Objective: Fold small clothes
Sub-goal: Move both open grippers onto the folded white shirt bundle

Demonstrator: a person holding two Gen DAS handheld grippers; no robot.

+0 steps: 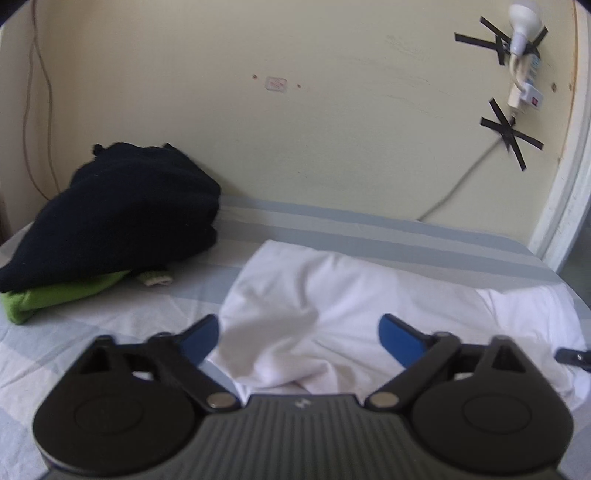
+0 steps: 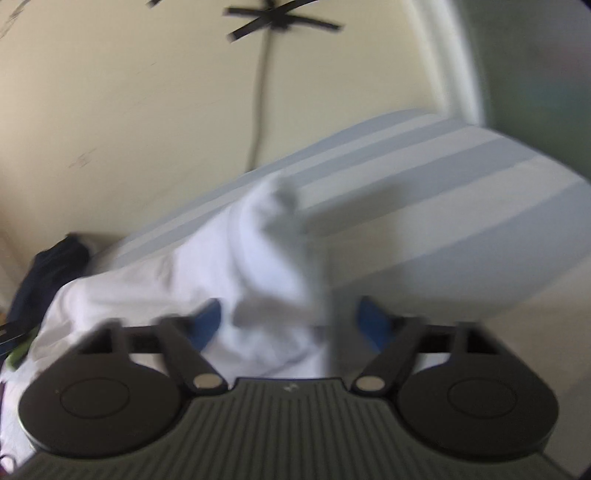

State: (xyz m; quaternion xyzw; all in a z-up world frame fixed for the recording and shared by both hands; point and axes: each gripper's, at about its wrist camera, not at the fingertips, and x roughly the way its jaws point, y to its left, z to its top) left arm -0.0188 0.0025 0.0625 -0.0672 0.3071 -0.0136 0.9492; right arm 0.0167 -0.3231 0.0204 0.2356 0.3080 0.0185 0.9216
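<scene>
While the left gripper (image 1: 299, 332) hangs low over the bed, its blue fingers (image 1: 400, 341) stand well apart, and a raised fold of the white garment (image 1: 314, 295) lies between them without either pad clearly pressing on it. Beyond its tips the garment spreads out across the striped bedsheet (image 1: 369, 229), reaching off to the gripper's right side. Ahead and to its left, a dark folded garment (image 1: 118, 218) sits on top of a green garment (image 1: 48, 299), both close to the cream wall (image 1: 295, 110). High on that wall to the gripper's right, a white bulb (image 1: 522, 26) is fixed with crossed black tape (image 1: 511, 134), and a cable (image 1: 458, 184) runs down to the bed.

From the right gripper (image 2: 291, 317), the view is blurred. A bunched peak of the same white garment (image 2: 258, 258) rises between its blue fingers (image 2: 371, 321), which show a visible gap; whether the pads pinch the cloth cannot be told from this picture. To its left the cloth trails down toward the dark pile (image 2: 48, 273); to its right lies bare striped sheet (image 2: 461, 206).
</scene>
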